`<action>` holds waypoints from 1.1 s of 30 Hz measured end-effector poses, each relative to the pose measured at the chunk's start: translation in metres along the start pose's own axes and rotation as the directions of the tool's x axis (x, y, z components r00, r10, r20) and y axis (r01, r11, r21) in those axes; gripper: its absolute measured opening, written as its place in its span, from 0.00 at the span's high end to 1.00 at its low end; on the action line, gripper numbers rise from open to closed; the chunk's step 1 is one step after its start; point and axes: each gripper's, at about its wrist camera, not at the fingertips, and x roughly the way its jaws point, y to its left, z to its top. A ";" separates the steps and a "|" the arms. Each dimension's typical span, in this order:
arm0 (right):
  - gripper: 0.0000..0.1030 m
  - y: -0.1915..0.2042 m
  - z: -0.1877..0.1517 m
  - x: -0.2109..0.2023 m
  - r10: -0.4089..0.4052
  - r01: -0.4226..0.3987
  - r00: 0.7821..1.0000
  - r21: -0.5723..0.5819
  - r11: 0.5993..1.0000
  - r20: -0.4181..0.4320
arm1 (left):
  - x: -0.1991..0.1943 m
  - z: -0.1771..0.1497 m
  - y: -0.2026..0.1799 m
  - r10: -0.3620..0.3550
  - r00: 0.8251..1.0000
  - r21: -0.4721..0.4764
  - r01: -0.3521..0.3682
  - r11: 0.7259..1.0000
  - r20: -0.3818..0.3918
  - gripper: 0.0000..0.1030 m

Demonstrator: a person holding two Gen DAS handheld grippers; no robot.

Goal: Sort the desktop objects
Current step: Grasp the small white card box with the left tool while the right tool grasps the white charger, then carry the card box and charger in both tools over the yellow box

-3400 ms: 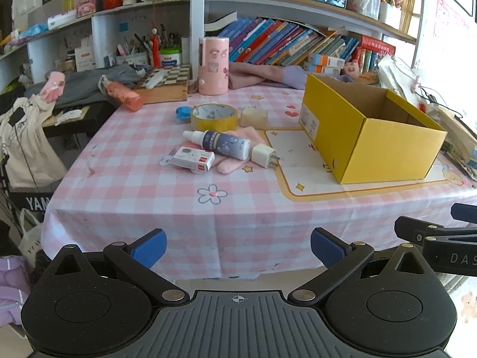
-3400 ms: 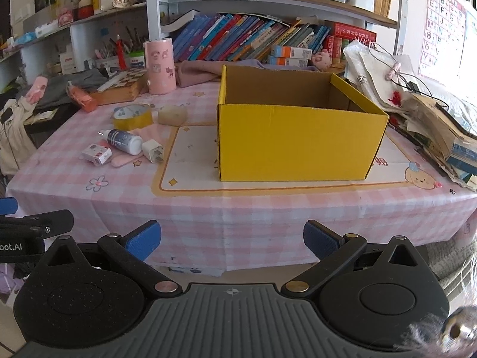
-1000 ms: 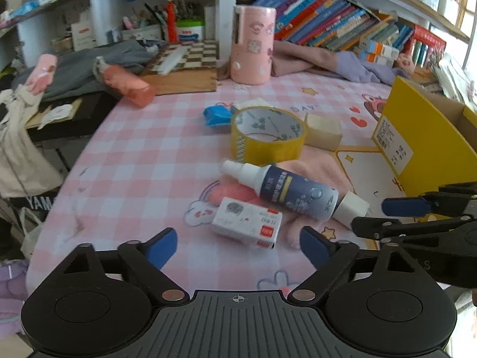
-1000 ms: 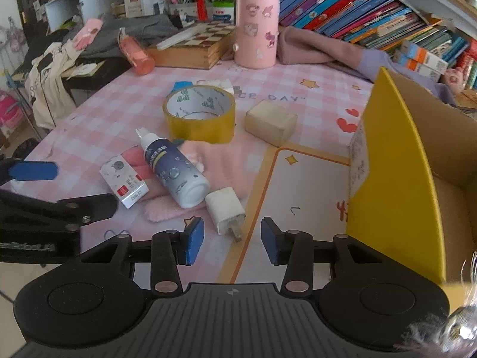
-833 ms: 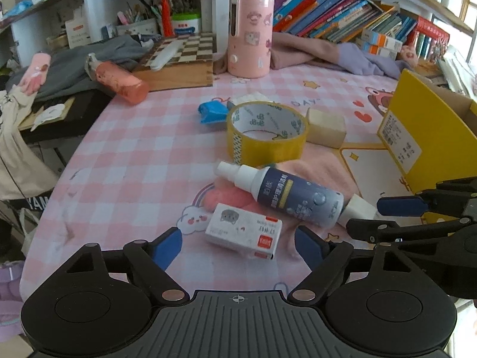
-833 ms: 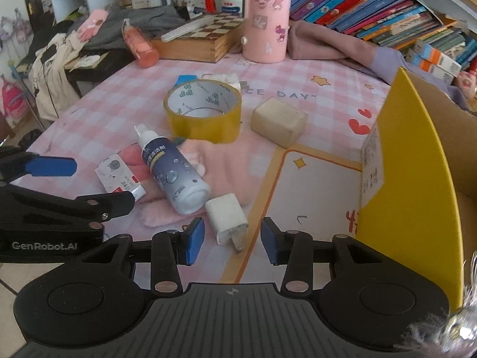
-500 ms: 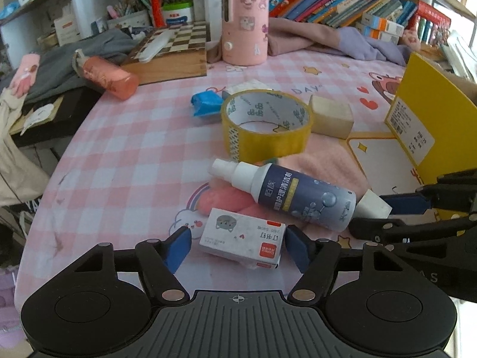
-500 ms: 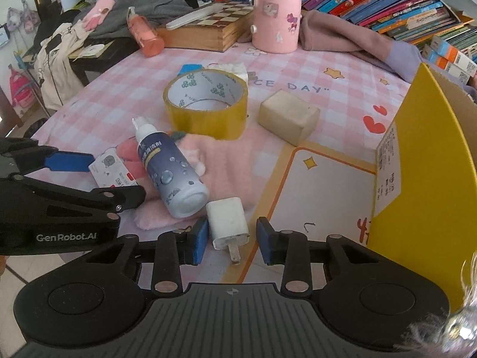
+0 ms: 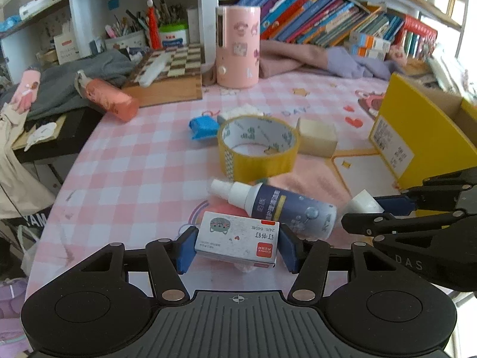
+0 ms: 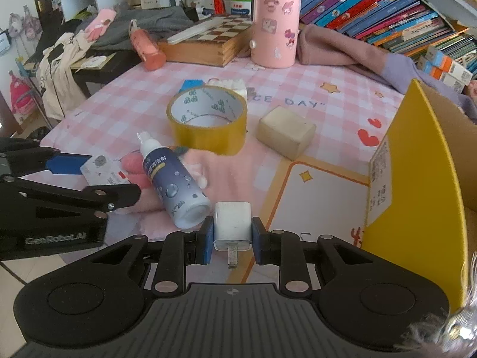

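A white staple box (image 9: 238, 238) with a red corner lies on the pink checked tablecloth. My left gripper (image 9: 237, 247) is closing on it, and its blue pads (image 9: 186, 249) touch both ends. A white charger plug (image 10: 232, 223), prongs toward the camera, sits between the pads of my right gripper (image 10: 232, 237), which is shut on it. A dark blue spray bottle (image 10: 173, 191) lies on a pink cloth between the two grippers. The open yellow box (image 10: 417, 164) stands at the right.
A yellow tape roll (image 9: 258, 149), a beige block (image 10: 286, 137) and a small blue item (image 9: 204, 126) lie beyond the bottle. Farther back stand a pink cylinder (image 9: 237, 46), a chessboard case (image 10: 208, 41) and an orange bottle (image 9: 110, 98). The table edge runs along the left.
Both grippers came down from the table's front edge to the objects. The left jaws narrowed around the staple box, and the right jaws narrowed and shut on the charger plug.
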 end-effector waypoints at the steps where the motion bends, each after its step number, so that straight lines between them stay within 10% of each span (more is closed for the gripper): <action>1: 0.78 0.000 0.000 -0.003 -0.004 0.004 1.000 0.003 1.000 0.007 | -0.004 0.000 0.000 -0.004 1.000 -0.002 0.004 1.000 0.010 0.45; 33: 0.78 0.053 -0.070 -0.124 -0.073 0.056 0.987 0.123 0.991 0.146 | -0.126 -0.068 -0.006 -0.166 0.976 0.003 0.167 0.986 0.140 0.45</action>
